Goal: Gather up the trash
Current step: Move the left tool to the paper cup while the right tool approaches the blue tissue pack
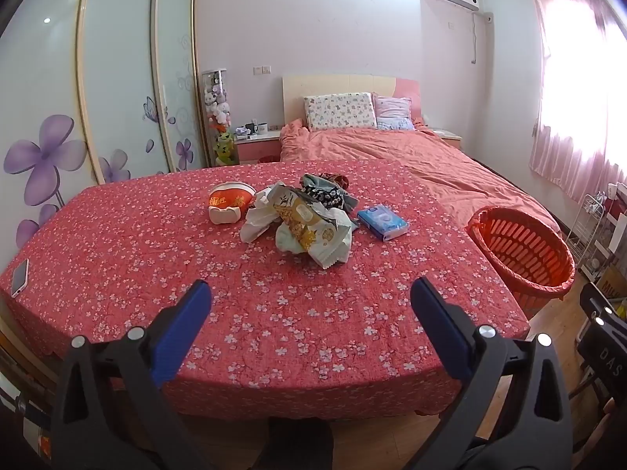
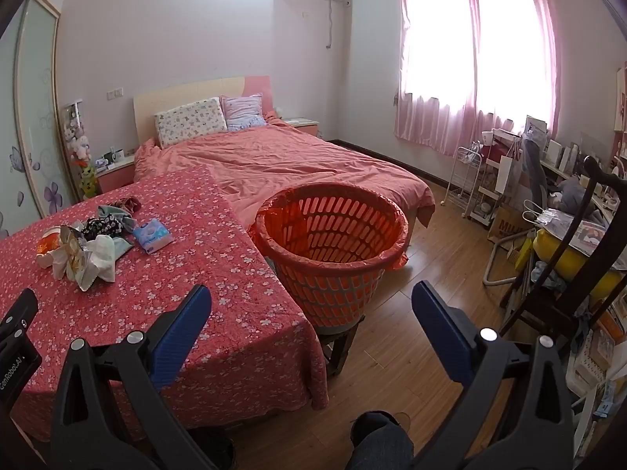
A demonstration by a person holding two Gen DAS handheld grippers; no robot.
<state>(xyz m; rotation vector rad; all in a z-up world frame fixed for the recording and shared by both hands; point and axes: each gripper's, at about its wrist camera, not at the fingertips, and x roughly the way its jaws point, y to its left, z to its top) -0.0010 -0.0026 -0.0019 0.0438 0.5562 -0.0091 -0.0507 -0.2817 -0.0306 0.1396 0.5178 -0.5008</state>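
Note:
A pile of trash lies mid-table on the red floral cloth [image 1: 274, 313]: a crumpled snack wrapper [image 1: 301, 223] with white tissues, an orange-and-white cup [image 1: 229, 201], dark patterned cloth [image 1: 325, 190] and a blue tissue pack [image 1: 382, 222]. The pile also shows in the right wrist view [image 2: 84, 254], with the blue pack [image 2: 153, 237]. An orange basket [image 2: 333, 250] with a red liner stands on a stool right of the table; it also shows in the left wrist view [image 1: 521, 250]. My left gripper [image 1: 309, 297] is open and empty, short of the pile. My right gripper [image 2: 309, 301] is open and empty near the basket.
A phone [image 1: 19, 278] lies at the table's left edge. A bed [image 2: 282, 160] with a pink cover stands behind the table. A chair and cluttered shelves [image 2: 568, 235] line the right side over the wooden floor [image 2: 423, 293]. Wardrobe doors [image 1: 117, 78] stand at the left.

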